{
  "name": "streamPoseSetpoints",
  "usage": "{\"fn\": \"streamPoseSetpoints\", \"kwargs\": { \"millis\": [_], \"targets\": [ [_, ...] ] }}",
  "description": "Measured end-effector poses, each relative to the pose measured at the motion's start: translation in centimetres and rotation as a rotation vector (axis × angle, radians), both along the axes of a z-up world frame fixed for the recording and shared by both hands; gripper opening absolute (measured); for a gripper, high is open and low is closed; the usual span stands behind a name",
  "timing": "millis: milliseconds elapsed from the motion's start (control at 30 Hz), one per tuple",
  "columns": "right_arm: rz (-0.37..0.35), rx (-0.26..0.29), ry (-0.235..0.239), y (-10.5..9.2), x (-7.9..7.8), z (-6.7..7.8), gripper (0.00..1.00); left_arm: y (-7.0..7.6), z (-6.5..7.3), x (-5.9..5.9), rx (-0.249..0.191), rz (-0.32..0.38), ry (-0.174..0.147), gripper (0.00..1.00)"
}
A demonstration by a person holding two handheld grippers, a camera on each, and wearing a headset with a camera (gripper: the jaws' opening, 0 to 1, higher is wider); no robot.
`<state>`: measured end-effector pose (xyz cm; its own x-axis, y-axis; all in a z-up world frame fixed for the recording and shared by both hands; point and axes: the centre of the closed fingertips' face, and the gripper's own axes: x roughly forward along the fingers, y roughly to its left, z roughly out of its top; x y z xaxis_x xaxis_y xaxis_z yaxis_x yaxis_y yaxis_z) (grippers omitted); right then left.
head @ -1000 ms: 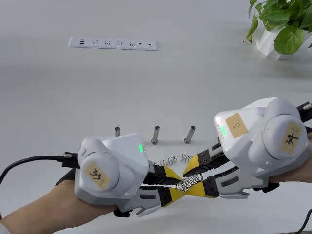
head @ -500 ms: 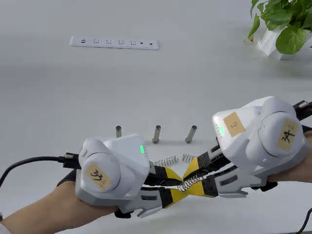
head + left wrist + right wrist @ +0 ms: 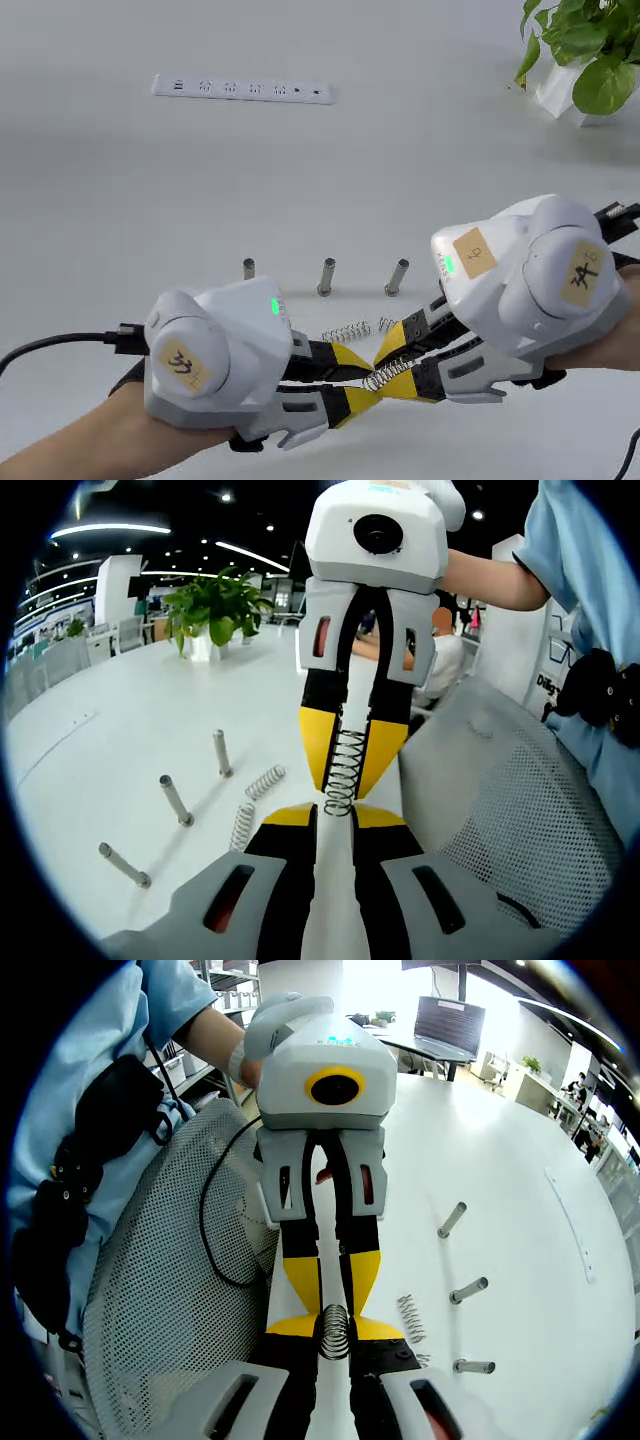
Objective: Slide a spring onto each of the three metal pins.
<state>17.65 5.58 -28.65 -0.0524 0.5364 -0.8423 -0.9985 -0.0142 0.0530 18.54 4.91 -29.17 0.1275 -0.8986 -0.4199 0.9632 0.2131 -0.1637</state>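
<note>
**Head view:** right tongs (image 3: 386,365) clamp coil spring (image 3: 390,372) lengthwise. Left tongs (image 3: 362,381) narrow, tips at its free end. Beyond tongs, three metal pins (image 3: 326,277) upright, all bare. Two loose springs (image 3: 347,331) on worktop (image 3: 150,200) between pins and tongs.

**Left gripper view:** spring end between left tips; whether pinched, cannot tell.

**Right gripper view:** spring end-on between own tips.

**Progress, as judged:** no pin fitted, all three left.

Three pins (image 3: 326,276) stand in a left-to-right row on the table (image 3: 120,200). Two loose springs (image 3: 346,331) lie just near of them. Nearer still, the left gripper (image 3: 358,380) and right gripper (image 3: 392,365) meet tip to tip, both clamping a third spring (image 3: 387,372). A power strip (image 3: 243,89) lies far left and a plant (image 3: 585,50) far right.
</note>
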Motion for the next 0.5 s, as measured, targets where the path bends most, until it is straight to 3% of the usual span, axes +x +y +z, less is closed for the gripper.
{"fn": "streamPoseSetpoints", "kwargs": {
  "millis": [167, 500],
  "targets": [
    [0.003, 0.001, -0.005, 0.1, 0.1, -0.1, 0.08, 1.5, -0.1, 1.1, -0.008, 0.079, 0.011, 0.20],
    [0.012, -0.013, -0.022, -0.2, 0.4, -0.3, 0.08, 4.6, -0.5, 3.1, 0.012, 0.224, -0.009, 0.47]
  ]
}}
